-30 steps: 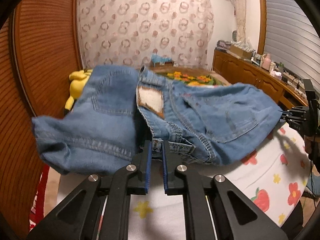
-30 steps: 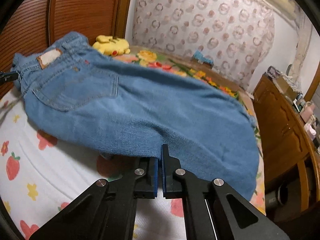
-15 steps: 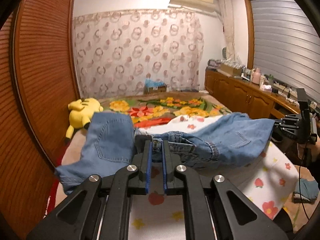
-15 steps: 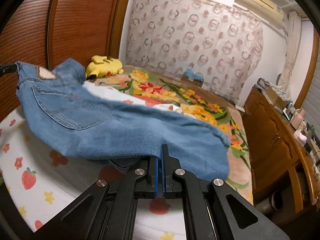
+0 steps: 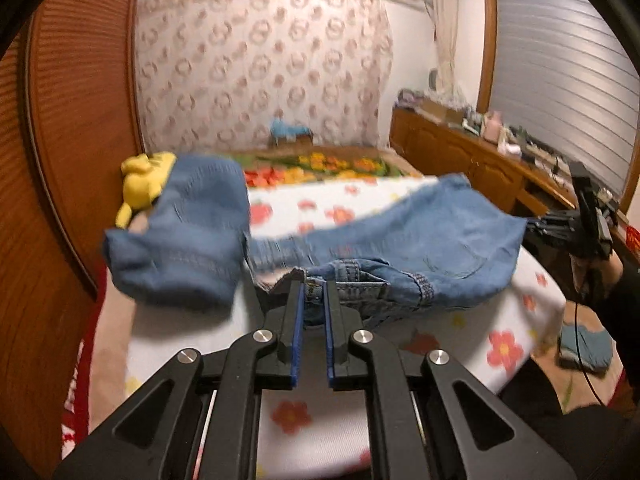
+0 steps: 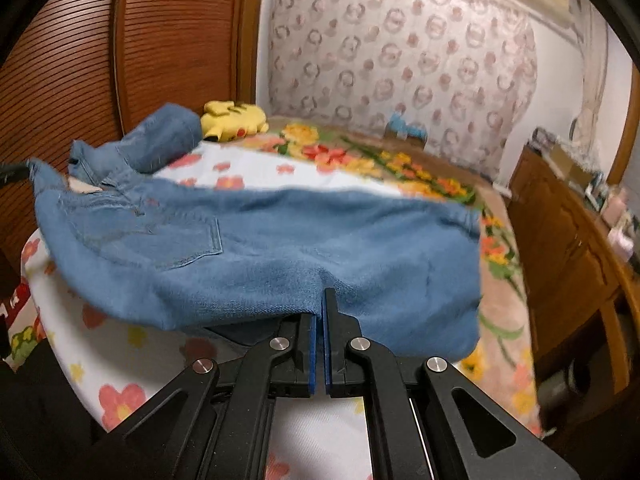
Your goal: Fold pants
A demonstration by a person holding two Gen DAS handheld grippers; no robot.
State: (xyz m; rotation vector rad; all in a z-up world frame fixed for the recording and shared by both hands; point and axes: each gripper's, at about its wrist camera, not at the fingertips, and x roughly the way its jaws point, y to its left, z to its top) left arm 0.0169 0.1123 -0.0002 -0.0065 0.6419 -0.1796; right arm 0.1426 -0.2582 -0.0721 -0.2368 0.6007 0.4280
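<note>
- the bed (image 6: 248, 168) takes up most of the room, white sheet with red and yellow flowers on the near half, a bright floral blanket further back
- wooden slatted doors (image 6: 80, 60) run along one side, a patterned curtain (image 5: 260, 68) covers the back wall, and a wooden cabinet (image 5: 460, 156) full of clutter sits on the other side
- the jeans (image 6: 260, 260) are lifted off the sheet and stretched between the two hand-held grippers, one end flopped over next to the plush, all pretty blurry
- yellow plush toy (image 6: 234, 120) lies on the bed by the doors, just behind the jeans
- left hand-held gripper (image 5: 314, 300) is clamped on the bunched waistband, blue pads pinching denim
- right hand-held gripper (image 6: 320, 310) is clenched on the fabric edge, jaws nearly touching
</note>
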